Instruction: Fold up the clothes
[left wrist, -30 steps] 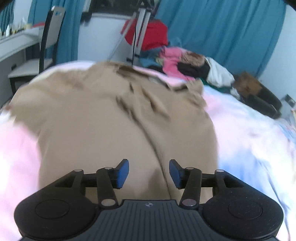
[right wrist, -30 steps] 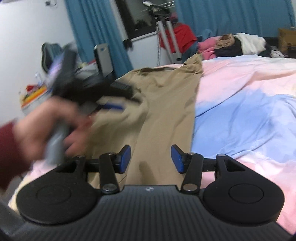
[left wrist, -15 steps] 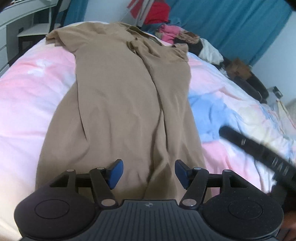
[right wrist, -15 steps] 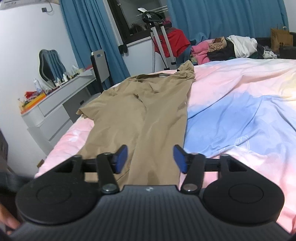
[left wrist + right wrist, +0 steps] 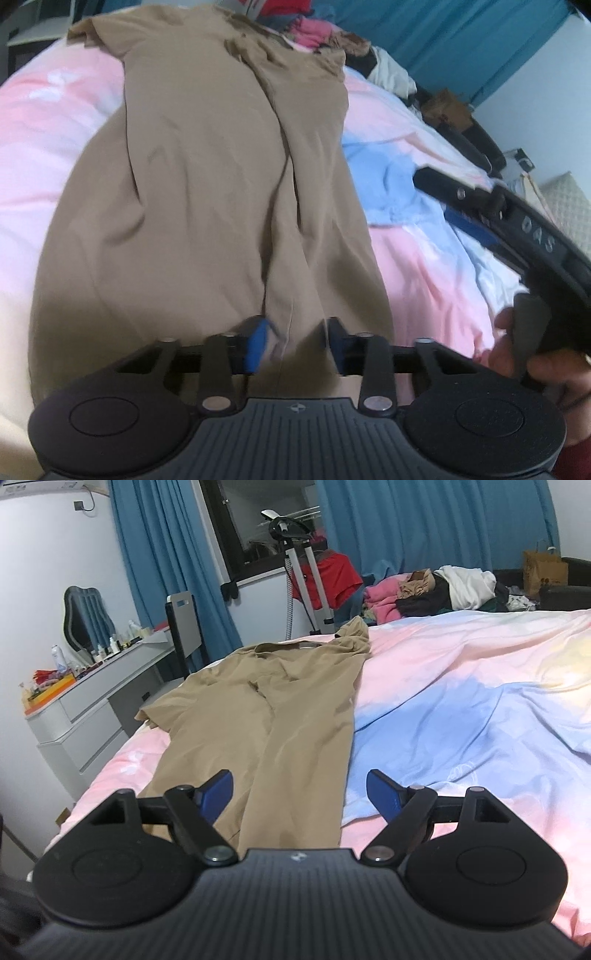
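A long tan garment (image 5: 207, 177) lies stretched out lengthwise on the pink and blue bedspread (image 5: 417, 236), its right side folded over along a centre crease. My left gripper (image 5: 295, 341) hovers open just above the garment's near hem, nothing between its blue pads. The right gripper shows in the left wrist view as a black body (image 5: 517, 221) held by a hand (image 5: 532, 369) at the right. In the right wrist view the tan garment (image 5: 280, 716) runs away from me, and my right gripper (image 5: 299, 790) stands wide open over its near right edge.
A pile of mixed clothes (image 5: 436, 590) sits beyond the bed's far end beside a red cloth on a stand (image 5: 328, 576). A white dresser (image 5: 85, 709) with bottles and a chair (image 5: 184, 627) stand left of the bed. Blue curtains hang behind.
Both grippers pulled back to the garment's near hem and sank lower. The right gripper's jaws opened wider. The left gripper dropped closer to the cloth.
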A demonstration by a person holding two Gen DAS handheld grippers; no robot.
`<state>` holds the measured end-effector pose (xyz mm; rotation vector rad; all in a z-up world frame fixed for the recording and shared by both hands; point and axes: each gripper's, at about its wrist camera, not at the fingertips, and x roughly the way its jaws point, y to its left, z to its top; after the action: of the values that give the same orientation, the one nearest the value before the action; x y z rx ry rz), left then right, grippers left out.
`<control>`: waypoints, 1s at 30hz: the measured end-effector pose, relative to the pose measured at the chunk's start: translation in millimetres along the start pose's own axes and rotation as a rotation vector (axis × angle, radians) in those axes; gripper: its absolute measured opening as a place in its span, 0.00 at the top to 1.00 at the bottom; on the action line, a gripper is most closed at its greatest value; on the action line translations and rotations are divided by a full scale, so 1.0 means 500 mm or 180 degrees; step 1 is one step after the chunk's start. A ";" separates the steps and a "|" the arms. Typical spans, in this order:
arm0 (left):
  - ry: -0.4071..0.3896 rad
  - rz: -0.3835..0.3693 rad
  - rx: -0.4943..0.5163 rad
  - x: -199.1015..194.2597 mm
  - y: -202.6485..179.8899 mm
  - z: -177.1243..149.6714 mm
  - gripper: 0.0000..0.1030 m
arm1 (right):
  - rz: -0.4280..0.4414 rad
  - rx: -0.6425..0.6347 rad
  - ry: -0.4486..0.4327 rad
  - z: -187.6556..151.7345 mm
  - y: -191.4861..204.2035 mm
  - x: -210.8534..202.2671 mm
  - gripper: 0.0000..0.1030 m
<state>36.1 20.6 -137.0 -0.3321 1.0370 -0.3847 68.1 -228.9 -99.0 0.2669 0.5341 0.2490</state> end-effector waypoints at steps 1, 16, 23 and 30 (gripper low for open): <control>0.0003 -0.0016 0.0021 -0.002 -0.003 -0.002 0.90 | -0.0003 0.0010 -0.0002 0.000 -0.001 0.001 0.22; -0.0054 0.0274 0.0344 -0.019 -0.045 -0.041 0.83 | 0.0030 -0.0026 -0.0210 0.004 0.013 -0.017 0.22; -0.0496 0.0631 0.0988 -0.049 -0.115 -0.046 0.22 | 0.0008 0.0027 -0.0471 0.014 0.007 -0.047 0.22; -0.1108 0.0922 0.1062 -0.131 -0.157 0.036 0.01 | -0.0023 0.0130 -0.0679 0.032 -0.017 -0.088 0.22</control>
<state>10.3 -17.5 -43.9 0.0529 0.6519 -0.2217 41.2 -253.3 -67.8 0.3269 0.3294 0.2000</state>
